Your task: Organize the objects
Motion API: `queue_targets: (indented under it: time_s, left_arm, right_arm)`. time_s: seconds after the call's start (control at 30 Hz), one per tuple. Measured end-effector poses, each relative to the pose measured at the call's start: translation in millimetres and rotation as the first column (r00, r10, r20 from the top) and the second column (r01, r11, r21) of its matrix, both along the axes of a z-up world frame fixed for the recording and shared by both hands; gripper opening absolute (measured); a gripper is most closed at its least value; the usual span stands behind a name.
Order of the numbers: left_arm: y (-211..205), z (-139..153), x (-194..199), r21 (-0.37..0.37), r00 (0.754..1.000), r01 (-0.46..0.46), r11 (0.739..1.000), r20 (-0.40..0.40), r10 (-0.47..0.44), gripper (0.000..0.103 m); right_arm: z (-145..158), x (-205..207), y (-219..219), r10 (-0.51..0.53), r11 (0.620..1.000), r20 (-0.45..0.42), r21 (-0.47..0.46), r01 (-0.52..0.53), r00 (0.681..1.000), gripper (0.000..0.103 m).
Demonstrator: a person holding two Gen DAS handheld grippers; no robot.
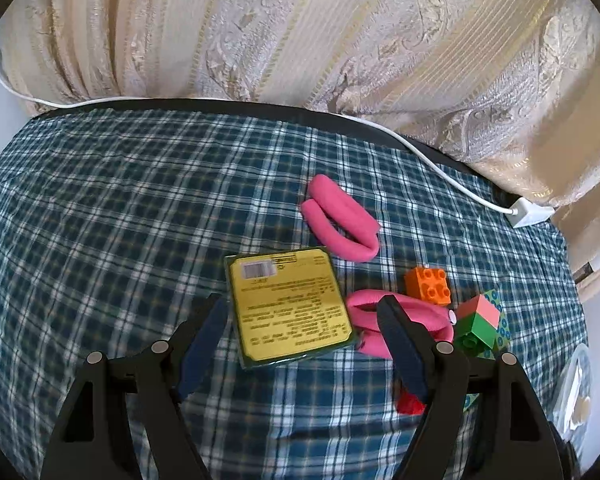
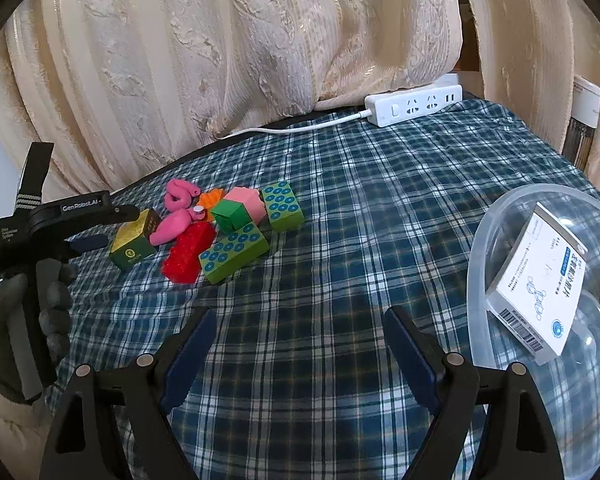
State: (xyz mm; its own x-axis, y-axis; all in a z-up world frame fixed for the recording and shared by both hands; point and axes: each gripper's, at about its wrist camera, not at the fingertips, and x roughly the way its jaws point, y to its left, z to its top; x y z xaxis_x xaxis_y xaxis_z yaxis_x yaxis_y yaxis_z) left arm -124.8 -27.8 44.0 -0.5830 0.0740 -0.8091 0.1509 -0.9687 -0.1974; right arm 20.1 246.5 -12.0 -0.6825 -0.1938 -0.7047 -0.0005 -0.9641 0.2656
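A flat green box with a gold label (image 1: 290, 306) lies on the plaid cloth. My left gripper (image 1: 300, 303) is open and straddles it, with a strip of cloth showing between each pad and the box. Right of the box is a pile of pink foam rollers (image 1: 400, 320), an orange brick (image 1: 428, 284), a green and pink block (image 1: 478, 320) and a red brick (image 2: 188, 254). Two green dotted blocks (image 2: 234, 252) lie beside it. My right gripper (image 2: 298, 312) hangs open over bare cloth, nothing between its fingers.
A clear plastic tub (image 2: 485, 232) at the right holds a white medicine box (image 2: 540, 280). A white power strip (image 2: 412, 108) and its cable lie along the far edge under a cream curtain (image 2: 220, 40). A gloved hand (image 2: 4, 312) holds the left gripper.
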Motion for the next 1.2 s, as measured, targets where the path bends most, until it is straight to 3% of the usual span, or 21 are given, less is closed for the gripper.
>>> queue_targets:
  time_s: [0.63,0.77,0.83,1.2]
  left_arm:
    - [-9.3,-28.7,-23.0,-0.066,0.997,-0.039,0.997,0.057,0.042,0.078]
    - [-9.4,-29.7,-20.2,-0.085,0.999,-0.023,0.996,0.047,0.027,0.076]
    - [-9.1,-29.4,-19.4,-0.093,0.999,-0.014,0.996,0.042,0.018,0.067]
    - [-13.7,-7.5,-9.8,-0.109,0.999,-0.029,0.994,-0.035,0.025,0.067]
  right_arm:
    - [-2.4,-26.9,-23.7,0.061,0.995,0.026,0.075,-0.062,0.998,0.089]
    - [-5.3,-36.9,-27.6,0.078,0.994,0.041,0.070,-0.081,0.996,0.089]
    - [-5.3,-41.0,-30.7,0.087,0.993,0.042,0.074,-0.090,0.995,0.089]
    - [-10.7,-69.6,-50.4,0.157,0.978,0.048,0.133,-0.162,0.986,0.091]
